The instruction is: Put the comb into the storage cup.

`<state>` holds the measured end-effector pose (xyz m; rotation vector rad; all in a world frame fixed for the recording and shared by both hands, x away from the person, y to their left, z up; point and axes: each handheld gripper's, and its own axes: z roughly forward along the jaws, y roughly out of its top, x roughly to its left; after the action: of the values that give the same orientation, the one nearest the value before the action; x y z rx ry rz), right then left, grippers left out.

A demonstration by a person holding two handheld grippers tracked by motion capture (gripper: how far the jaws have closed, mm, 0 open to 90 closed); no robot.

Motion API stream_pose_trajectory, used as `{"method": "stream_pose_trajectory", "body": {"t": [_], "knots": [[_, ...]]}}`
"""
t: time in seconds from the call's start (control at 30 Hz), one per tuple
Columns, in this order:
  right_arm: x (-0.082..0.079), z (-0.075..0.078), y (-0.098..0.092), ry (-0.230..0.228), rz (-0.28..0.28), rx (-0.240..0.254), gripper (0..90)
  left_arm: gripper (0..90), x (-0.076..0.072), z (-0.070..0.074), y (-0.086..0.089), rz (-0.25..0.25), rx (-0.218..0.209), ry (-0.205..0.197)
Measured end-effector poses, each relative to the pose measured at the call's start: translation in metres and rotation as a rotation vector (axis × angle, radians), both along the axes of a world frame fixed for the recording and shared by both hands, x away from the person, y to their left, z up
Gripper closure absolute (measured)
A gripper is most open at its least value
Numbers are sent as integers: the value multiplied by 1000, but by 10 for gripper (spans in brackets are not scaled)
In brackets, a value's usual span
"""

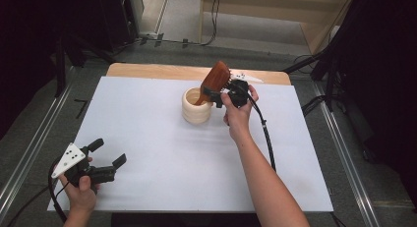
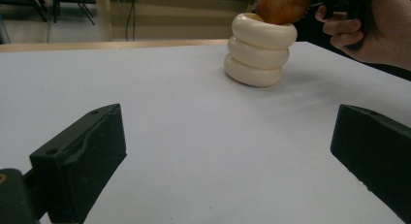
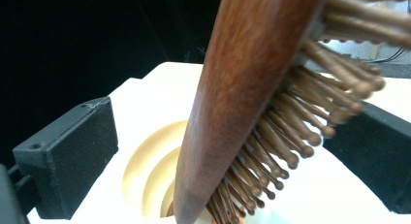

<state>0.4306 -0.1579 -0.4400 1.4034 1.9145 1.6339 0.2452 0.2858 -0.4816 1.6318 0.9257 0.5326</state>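
With its handle down in the cream ringed holder (image 1: pixel 197 105) at the far middle of the white surface (image 1: pixel 162 153), the wooden hairbrush (image 1: pixel 213 81) leans, placement done; withdrawal remains. My right hand-held gripper (image 1: pixel 220 95): jaws wide, flanking the brush, not pressing. My left hand-held gripper (image 1: pixel 109 152): open, empty, near left.

1. The left gripper (image 1: pixel 109 155) is black, with two blocky jaws – each has a small round screw hole near its top.
2. On top of it sits a grey three-cornered plate (image 1: pixel 69 159) with a few dark dots.
3. A black cable (image 1: pixel 265 133) trails from the right gripper (image 1: pixel 216 95), which is also black.
4. The person's forearms are bare – no sleeves.
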Motion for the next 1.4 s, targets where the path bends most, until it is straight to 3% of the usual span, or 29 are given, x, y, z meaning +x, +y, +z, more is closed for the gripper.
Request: {"method": "stream_pose_trajectory", "body": {"t": [0.5,0.8,1.07,1.4], "knots": [[-23,14,-9,-58,5,-93,0,0,-1,0,0,12,-2,3],[-42,22,-28,-101,2,-89,0,0,-1,0,-1,21,9,4],[-61,24,-38,-147,4,-142,0,0,-1,0,0,23,5,5],[-82,22,-50,-181,9,-152,0,0,-1,0,0,24,5,5]]}}
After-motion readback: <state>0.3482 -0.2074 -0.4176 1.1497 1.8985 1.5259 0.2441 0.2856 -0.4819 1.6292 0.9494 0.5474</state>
